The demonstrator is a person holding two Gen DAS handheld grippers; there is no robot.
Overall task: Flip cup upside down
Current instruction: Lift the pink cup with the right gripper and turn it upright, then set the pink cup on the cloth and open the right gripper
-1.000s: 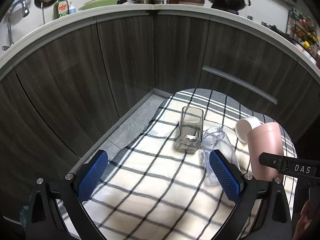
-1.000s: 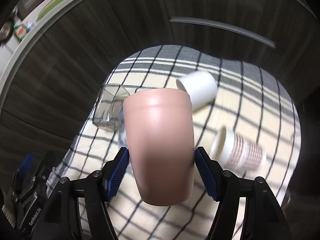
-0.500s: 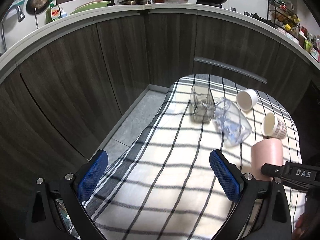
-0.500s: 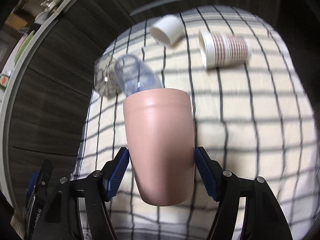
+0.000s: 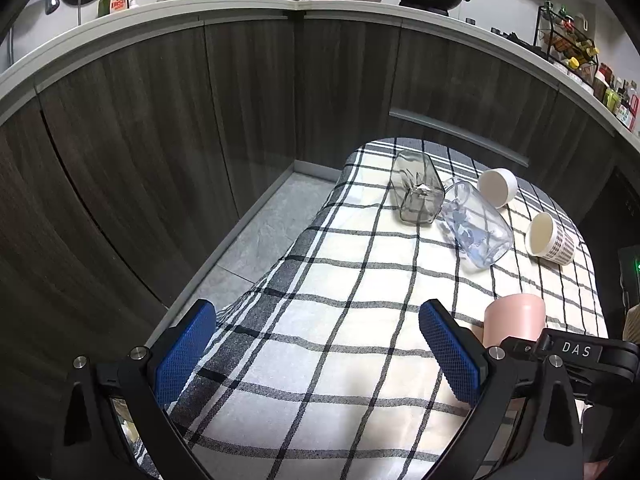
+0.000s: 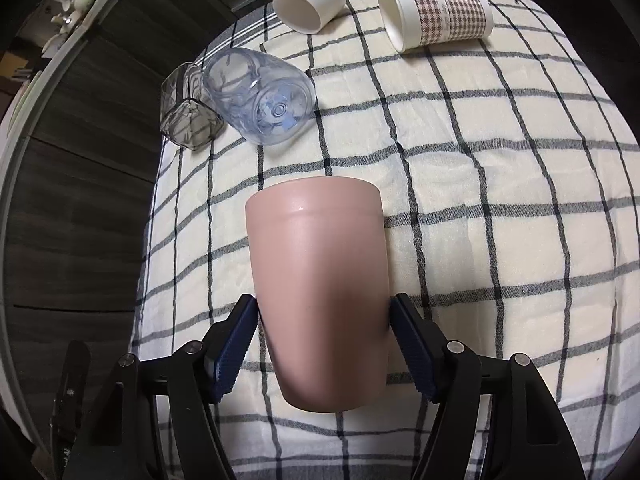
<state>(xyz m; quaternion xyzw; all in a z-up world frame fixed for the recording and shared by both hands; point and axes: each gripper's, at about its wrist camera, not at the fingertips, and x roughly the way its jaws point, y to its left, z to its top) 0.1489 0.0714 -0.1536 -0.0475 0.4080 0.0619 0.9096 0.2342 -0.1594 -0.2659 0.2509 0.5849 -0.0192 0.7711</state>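
Checked cloth [image 5: 328,320], cream with black lines, covers the bench; dark wood cabinet fronts [image 5: 248,112] stand behind its far edge.

Left gripper [image 5: 316,356]: jaws wide, nothing between them, hovering over the near left part of the cloth.

Right gripper [image 6: 324,344]: jaws closed on the pink cup [image 6: 320,292], gripping its sides near the narrower closed end. Cup sits near the bench's near right edge. Long axis runs away from the jaws along the fingers, wide end farthest out and pointing down toward the cloth. From the left wrist view the closed end is uppermost. Whether the rim already touches the cloth, I cannot tell. Judgement: flip nearly complete; what is left is to set the rim flat and let go. Right hand has the cup; left is beside it, not engaged.

Other items, all on their sides toward the far edge: clear jar [image 6: 260,100], smoky square glass [image 6: 188,120] touching it, houndstooth paper cup [image 6: 440,16], white cup [image 6: 308,0].

Writing: "DAS" on the right gripper's body, left wrist view. Green soap bottle [image 5: 114,0] on the far counter; label unreadable.
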